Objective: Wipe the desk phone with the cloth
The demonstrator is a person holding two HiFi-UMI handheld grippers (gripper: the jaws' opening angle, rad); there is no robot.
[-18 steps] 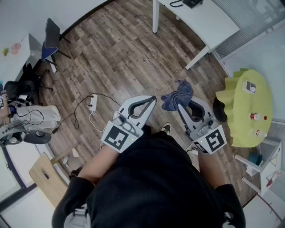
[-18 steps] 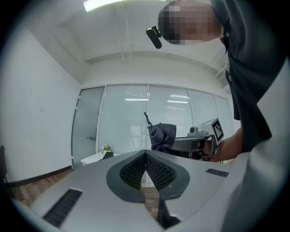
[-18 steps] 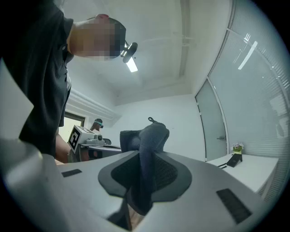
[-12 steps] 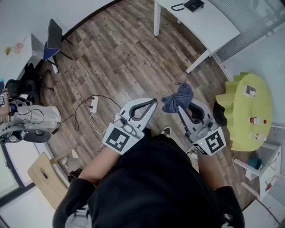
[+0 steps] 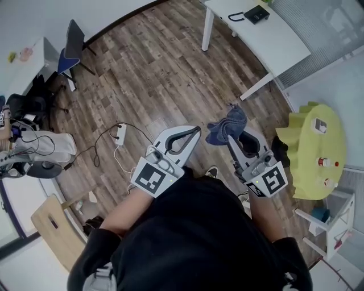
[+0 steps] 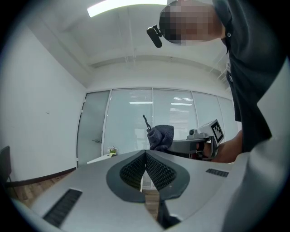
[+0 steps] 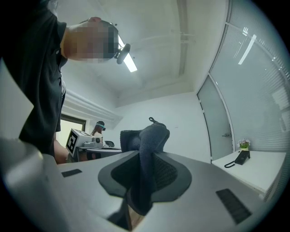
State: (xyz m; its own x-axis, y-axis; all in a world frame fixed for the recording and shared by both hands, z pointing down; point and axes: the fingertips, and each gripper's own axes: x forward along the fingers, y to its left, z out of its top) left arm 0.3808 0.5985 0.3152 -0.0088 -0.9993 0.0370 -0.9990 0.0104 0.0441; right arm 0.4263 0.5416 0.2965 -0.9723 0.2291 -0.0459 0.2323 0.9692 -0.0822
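The white surface (image 5: 278,40) carrying the desk phone (image 5: 257,12) is sliding further into the head view than a moment ago, while both claws are keeping their places in front of the person. The right claw (image 5: 231,138) is pinching the blue-grey cloth (image 5: 228,124), which is bunching up past its tips. The left claw (image 5: 197,130) is pressing its jaws together on nothing. The phone is sitting well apart from both claws, ahead and to the right, with its cord (image 5: 235,17) curling at its left side. The right claw, carrying the cloth, is standing nearer to it, so the reach is probably falling to that side once the gap is closing.
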